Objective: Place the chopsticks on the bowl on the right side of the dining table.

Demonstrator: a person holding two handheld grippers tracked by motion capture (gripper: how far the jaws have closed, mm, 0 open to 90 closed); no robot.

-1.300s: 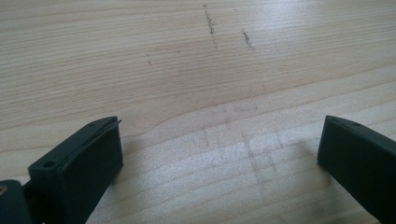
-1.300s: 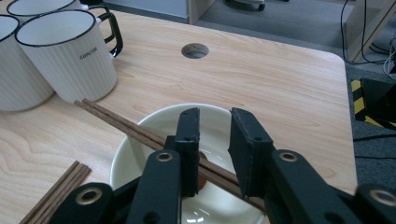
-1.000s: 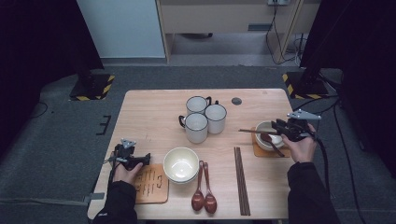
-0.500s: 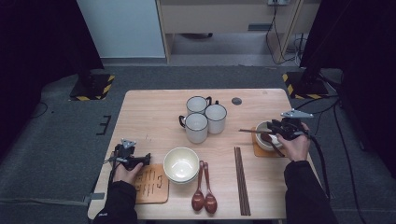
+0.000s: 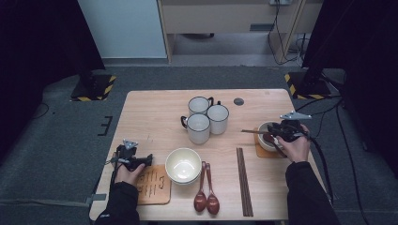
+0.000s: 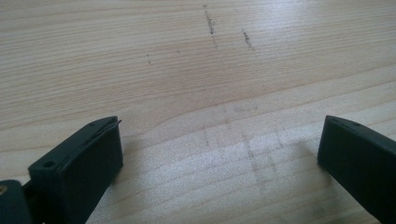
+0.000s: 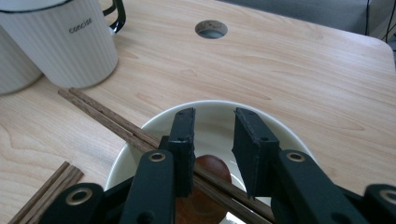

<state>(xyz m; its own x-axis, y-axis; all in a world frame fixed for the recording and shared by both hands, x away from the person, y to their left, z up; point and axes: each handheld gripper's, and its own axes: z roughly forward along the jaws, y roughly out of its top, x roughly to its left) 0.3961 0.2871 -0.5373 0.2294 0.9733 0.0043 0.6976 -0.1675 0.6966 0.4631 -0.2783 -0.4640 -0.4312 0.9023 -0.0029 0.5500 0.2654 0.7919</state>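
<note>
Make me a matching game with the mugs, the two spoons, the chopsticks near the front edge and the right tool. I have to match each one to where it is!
Things:
1. mugs
2. two spoons
3. chopsticks
4. right tool

Places:
A. lying just right of the stacked bowls
B. over the small bowl on the mat
C. grouped in the middle of the table, toward the far side
D. lying alone between the spoons and the person's right arm

Pairs: 1-C, 2-A, 3-D, 4-B
</note>
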